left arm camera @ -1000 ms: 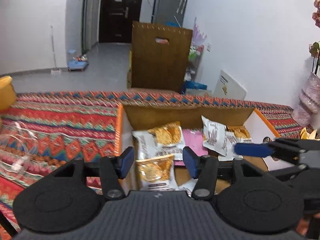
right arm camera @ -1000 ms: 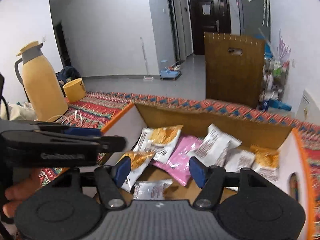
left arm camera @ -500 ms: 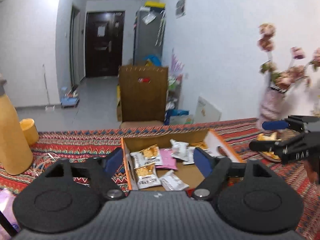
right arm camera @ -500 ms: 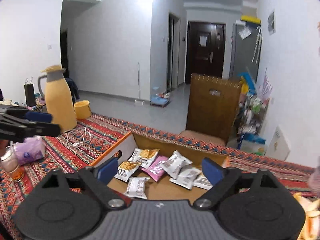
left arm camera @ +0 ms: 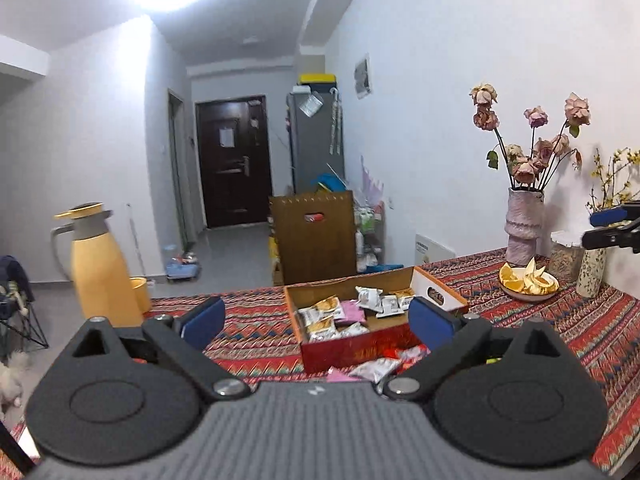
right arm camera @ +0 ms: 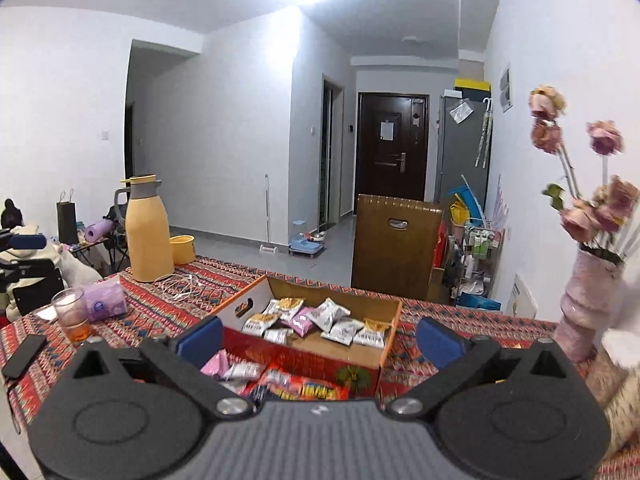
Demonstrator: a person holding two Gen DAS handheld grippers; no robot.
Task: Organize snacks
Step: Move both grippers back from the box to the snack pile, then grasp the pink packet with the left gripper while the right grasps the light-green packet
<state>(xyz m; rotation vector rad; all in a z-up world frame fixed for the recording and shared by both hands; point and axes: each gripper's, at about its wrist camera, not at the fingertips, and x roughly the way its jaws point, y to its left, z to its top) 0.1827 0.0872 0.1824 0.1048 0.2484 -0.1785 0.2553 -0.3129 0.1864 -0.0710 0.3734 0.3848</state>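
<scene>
We see the cardboard box (right arm camera: 390, 322) on the patterned table (left arm camera: 256, 330), with snack packs (right arm camera: 332, 320) lying inside. Above the box's near side, our left gripper (left arm camera: 316, 318) and right gripper (right arm camera: 318, 338) hang spread wide, holding nothing.

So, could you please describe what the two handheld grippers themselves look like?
Both look alike. The left gripper and right gripper each have a dark grey ribbed body with a small pale logo, two matte black rounded housings with circular recesses, black linkage arms on silver pivot screws, and blue pads on the fingertips. No cables or sleeves show.
</scene>
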